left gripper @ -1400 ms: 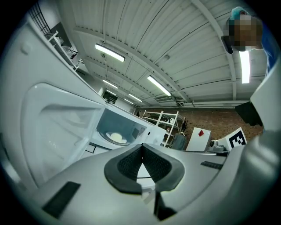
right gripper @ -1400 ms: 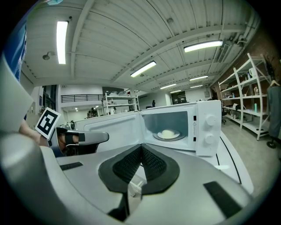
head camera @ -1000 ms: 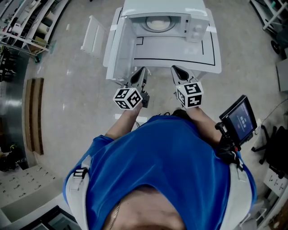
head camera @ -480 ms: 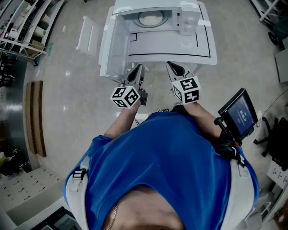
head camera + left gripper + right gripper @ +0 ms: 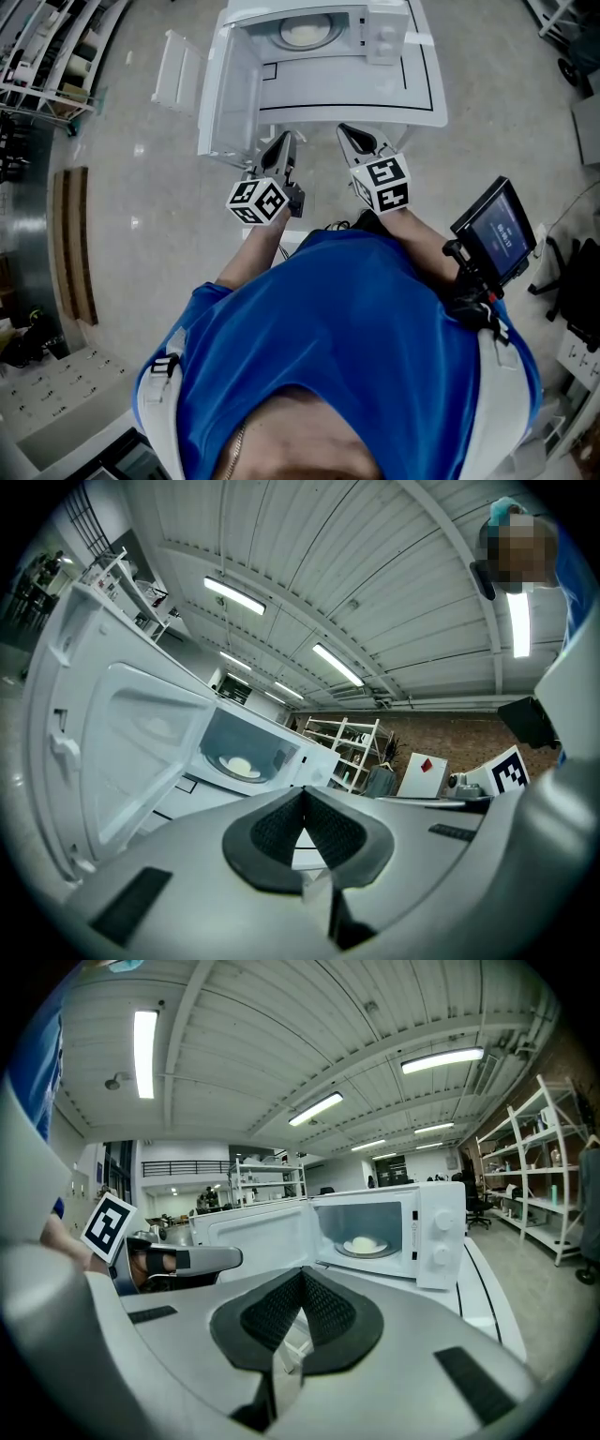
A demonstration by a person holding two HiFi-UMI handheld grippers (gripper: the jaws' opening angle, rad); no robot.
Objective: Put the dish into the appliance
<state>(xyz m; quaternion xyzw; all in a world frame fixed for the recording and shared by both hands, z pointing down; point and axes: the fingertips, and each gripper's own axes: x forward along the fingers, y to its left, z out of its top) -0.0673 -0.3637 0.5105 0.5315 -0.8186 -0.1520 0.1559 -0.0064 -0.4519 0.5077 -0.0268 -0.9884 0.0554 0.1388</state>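
White microwave oven (image 5: 389, 37): door open, pale round dish (image 5: 305, 33) inside | my left gripper (image 5: 283, 141) and right gripper (image 5: 350, 132): jaws pressed together, holding nothing

Microwave (image 5: 386, 37): smooth white shell, semi-gloss; door (image 5: 230, 103) looks like plastic. Table (image 5: 356, 98): smooth, white, matt. Floor (image 5: 141, 187): polished, glossy, shows light glare. Left gripper (image 5: 281, 142) and right gripper (image 5: 349, 135): matt grey plastic. Pads (image 5: 277, 829): black, fine rough grid, rubbery look. Shirt (image 5: 347, 356): blue cloth, matt. Dish (image 5: 364, 1244): pale, smooth.
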